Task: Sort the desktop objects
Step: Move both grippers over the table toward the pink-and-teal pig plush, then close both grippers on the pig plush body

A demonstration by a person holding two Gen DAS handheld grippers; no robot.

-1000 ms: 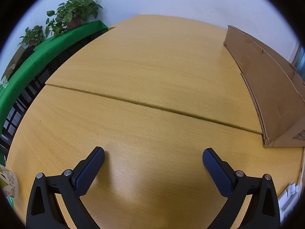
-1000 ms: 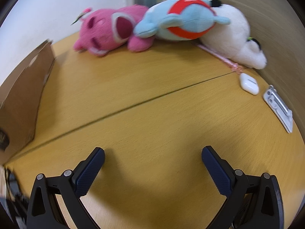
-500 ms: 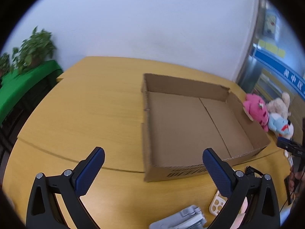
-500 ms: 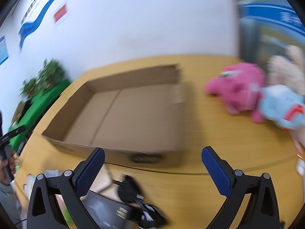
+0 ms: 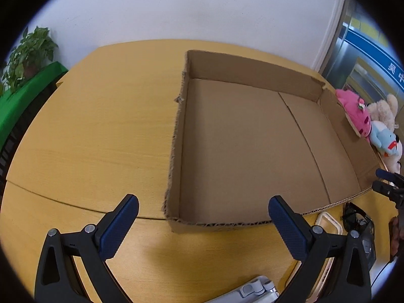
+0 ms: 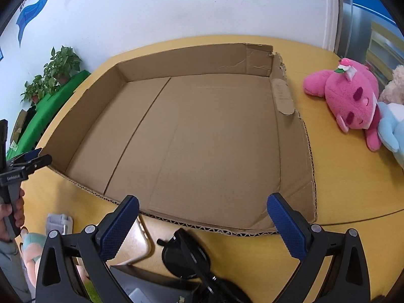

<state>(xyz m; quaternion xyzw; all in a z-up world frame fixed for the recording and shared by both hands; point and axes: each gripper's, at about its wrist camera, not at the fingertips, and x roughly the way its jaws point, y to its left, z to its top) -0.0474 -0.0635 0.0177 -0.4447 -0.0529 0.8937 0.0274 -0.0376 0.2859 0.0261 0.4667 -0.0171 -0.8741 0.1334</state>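
Note:
A shallow, empty cardboard box (image 5: 252, 151) (image 6: 202, 139) lies on the wooden table. My left gripper (image 5: 202, 224) is open and empty, just before the box's near left corner. My right gripper (image 6: 202, 222) is open and empty, above black sunglasses (image 6: 192, 255) and a beige phone case (image 6: 136, 242) before the box's near wall. The sunglasses (image 5: 356, 218) and case (image 5: 328, 223) also show in the left wrist view. A grey stapler-like object (image 5: 255, 290) (image 6: 59, 223) lies near me. The left gripper (image 6: 27, 160) shows in the right wrist view, and the right gripper (image 5: 386, 181) in the left.
A pink plush (image 6: 351, 101), a blue plush (image 6: 394, 123) and a beige plush (image 5: 383, 108) lie to the right of the box. Another plush (image 6: 31, 247) lies near left. A green bench with potted plants (image 5: 27, 53) stands beyond the table's left edge.
Both grippers have swung up from close over the bare table, bringing the box and nearby objects into view. Both stay open.

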